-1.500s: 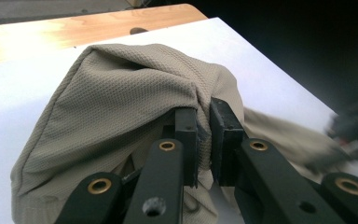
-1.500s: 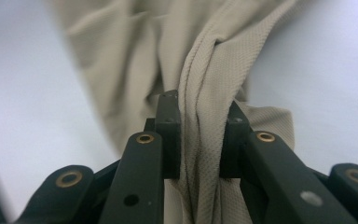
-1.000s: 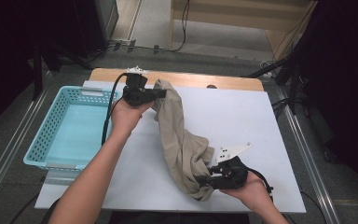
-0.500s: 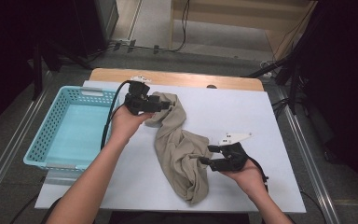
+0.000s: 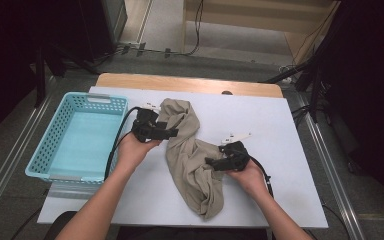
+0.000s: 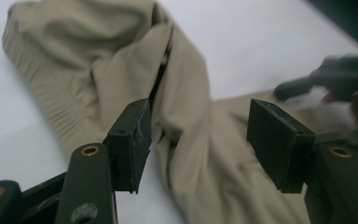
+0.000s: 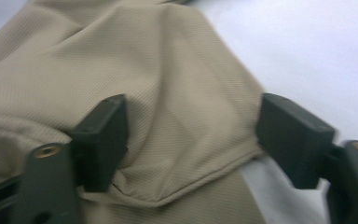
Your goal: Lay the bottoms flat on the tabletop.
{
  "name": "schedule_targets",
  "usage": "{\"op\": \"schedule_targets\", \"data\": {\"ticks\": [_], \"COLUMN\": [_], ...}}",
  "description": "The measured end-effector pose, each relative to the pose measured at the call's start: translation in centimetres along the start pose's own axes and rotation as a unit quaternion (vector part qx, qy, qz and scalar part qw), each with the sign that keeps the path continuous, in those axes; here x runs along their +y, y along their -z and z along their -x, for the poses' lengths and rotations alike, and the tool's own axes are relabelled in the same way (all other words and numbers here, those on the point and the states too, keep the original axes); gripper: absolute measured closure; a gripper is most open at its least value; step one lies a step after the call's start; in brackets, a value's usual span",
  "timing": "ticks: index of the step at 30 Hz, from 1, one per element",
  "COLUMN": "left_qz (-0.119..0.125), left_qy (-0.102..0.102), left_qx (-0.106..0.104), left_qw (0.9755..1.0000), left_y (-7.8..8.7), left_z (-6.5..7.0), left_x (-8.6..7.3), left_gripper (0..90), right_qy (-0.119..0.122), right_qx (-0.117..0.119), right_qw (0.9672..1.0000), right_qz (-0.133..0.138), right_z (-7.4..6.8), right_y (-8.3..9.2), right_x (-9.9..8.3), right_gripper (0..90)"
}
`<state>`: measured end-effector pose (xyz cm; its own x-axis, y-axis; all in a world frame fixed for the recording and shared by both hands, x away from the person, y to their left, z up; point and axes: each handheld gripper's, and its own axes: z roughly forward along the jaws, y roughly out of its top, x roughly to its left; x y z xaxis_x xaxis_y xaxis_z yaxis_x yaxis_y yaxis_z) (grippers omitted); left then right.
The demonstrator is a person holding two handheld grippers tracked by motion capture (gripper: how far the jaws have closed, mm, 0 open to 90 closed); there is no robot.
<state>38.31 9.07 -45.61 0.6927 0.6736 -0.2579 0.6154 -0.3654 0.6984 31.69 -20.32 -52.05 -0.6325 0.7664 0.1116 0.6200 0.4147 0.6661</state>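
Note:
A crumpled beige garment point(image 5: 192, 155) lies on the white table point(image 5: 280, 150), running from the back middle to the front edge. My left gripper point(image 5: 172, 133) sits at the garment's left side, open, its jaws apart with the cloth point(image 6: 191, 116) beyond them. My right gripper point(image 5: 211, 162) rests at the garment's right side, also open. In the right gripper view the beige fabric point(image 7: 177, 93) and its hem lie under and between the spread jaws, not pinched. The right gripper point(image 6: 331, 79) appears blurred at the far right of the left gripper view.
A light blue plastic basket point(image 5: 80, 137) stands on the table's left part, with nothing inside. A wooden strip point(image 5: 190, 82) runs along the table's back edge. Cables and dark equipment sit on the floor behind.
Both grippers have let go of the garment, which dropped from a stretched hold and now lies slack on the table. The hands moved closer together and toward the table's middle.

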Motion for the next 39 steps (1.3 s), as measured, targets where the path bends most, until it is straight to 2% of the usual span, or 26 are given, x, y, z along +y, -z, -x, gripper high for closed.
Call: {"op": "schedule_targets", "data": {"ticks": [2,3,4,5,6,7,8,10,13,16,19,24,28,30,31,32,33,34,35,36,37,38,39], "left_qz": [-0.005,-0.007,-0.008,-0.008,-0.011,-0.015,-0.019,-0.02,-0.015,-0.011,-0.009,-0.017,-0.037,-0.047,-0.055,-0.059,-0.066,-0.062,-0.054,-0.054,-0.048,-0.052,-0.052], "left_qy": [0.005,0.008,0.011,0.014,0.013,0.01,0.004,-0.004,-0.001,-0.007,0.0,0.002,-0.005,-0.001,0.002,0.01,0.013,0.014,0.011,0.017,0.022,0.026,0.021], "left_qx": [-0.005,-0.008,-0.011,-0.014,-0.015,-0.014,-0.011,-0.006,-0.018,-0.013,-0.01,-0.007,0.009,0.014,0.015,0.013,0.011,0.016,0.012,0.005,0.002,-0.014,-0.018], "left_qw": [1.0,0.9999,0.9999,0.9998,0.9997,0.9997,0.9997,0.9998,0.9997,0.9998,0.9999,0.9998,0.9993,0.9988,0.9984,0.9981,0.9977,0.9979,0.9984,0.9984,0.9986,0.9982,0.9982], "left_y": [-0.5,-0.7,-0.9,-1.2,-1.4,-1.6,-1.7,-1.9,-2.1,-2.3,-2.4,-2.8,-3.2,-3.5,-3.6,-3.9,-4.1,-4.2,-4.3,-4.4,-4.5,-4.6,-4.6], "left_z": [-0.1,-0.1,-0.1,-0.1,0.0,0.1,0.2,0.3,0.1,0.0,-0.2,-0.3,-0.1,-0.3,-0.5,-0.6,-0.7,-0.6,-0.4,-0.3,-0.1,0.1,0.4], "left_x": [-0.3,-0.5,-0.6,-0.7,-0.7,-0.8,-0.8,-0.9,-0.9,-1.1,-1.3,-1.5,-1.9,-2.1,-2.2,-2.3,-2.5,-2.6,-2.8,-2.9,-3.0,-3.2,-3.4], "left_gripper": [40.1,39.6,39.6,39.7,39.7,39.7,39.7,39.8,39.2,38.0,38.0,38.1,38.1,38.1,38.2,39.0,41.2,41.2,45.0,53.2,50.4,64.4,72.7], "right_qy": [0.03,0.024,0.015,0.019,0.019,-0.001,-0.001,-0.015,-0.007,0.006,0.012,0.017,0.011,0.008,0.014,0.022,0.028,0.028,0.023,0.018,0.011,-0.006,-0.016], "right_qx": [-0.026,-0.011,-0.014,-0.011,-0.011,0.009,0.009,0.033,0.055,0.065,0.077,0.091,0.124,0.135,0.136,0.121,0.092,0.092,0.077,0.069,0.07,0.06,0.054], "right_qw": [0.9992,0.9993,0.9993,0.9994,0.9994,0.9999,0.9999,0.9992,0.9968,0.9949,0.994,0.9933,0.9882,0.9867,0.9871,0.9897,0.9941,0.9941,0.9962,0.9974,0.9974,0.9976,0.9978], "right_qz": [0.005,0.025,0.03,0.027,0.027,0.005,0.005,-0.02,-0.058,-0.077,-0.077,-0.07,-0.09,-0.09,-0.085,-0.074,-0.05,-0.05,-0.032,-0.007,0.011,0.034,0.034], "right_z": [-0.6,-1.1,-1.3,-1.3,-1.3,-1.3,-1.3,-1.3,-1.9,-2.8,-4.0,-4.9,-5.6,-5.9,-5.9,-5.9,-5.5,-5.5,-5.1,-4.6,-4.1,-3.3,-3.0], "right_y": [-0.1,0.0,0.1,0.2,0.2,0.8,0.8,1.4,2.8,4.5,6.4,8.1,9.1,9.7,9.9,10.1,10.4,10.4,10.5,10.7,10.8,10.8,10.6], "right_x": [-0.4,-0.9,-1.1,-1.1,-1.1,-0.9,-0.9,-1.0,-1.6,-2.7,-4.2,-5.6,-6.9,-7.2,-7.3,-7.3,-6.9,-6.9,-6.6,-6.4,-6.2,-5.9,-5.7], "right_gripper": [27.6,44.8,48.1,59.2,59.2,74.0,74.0,79.0,79.5,79.6,79.6,79.6,79.9,79.8,78.6,70.2,57.5,57.5,50.4,48.9,49.1,49.1,49.0]}}
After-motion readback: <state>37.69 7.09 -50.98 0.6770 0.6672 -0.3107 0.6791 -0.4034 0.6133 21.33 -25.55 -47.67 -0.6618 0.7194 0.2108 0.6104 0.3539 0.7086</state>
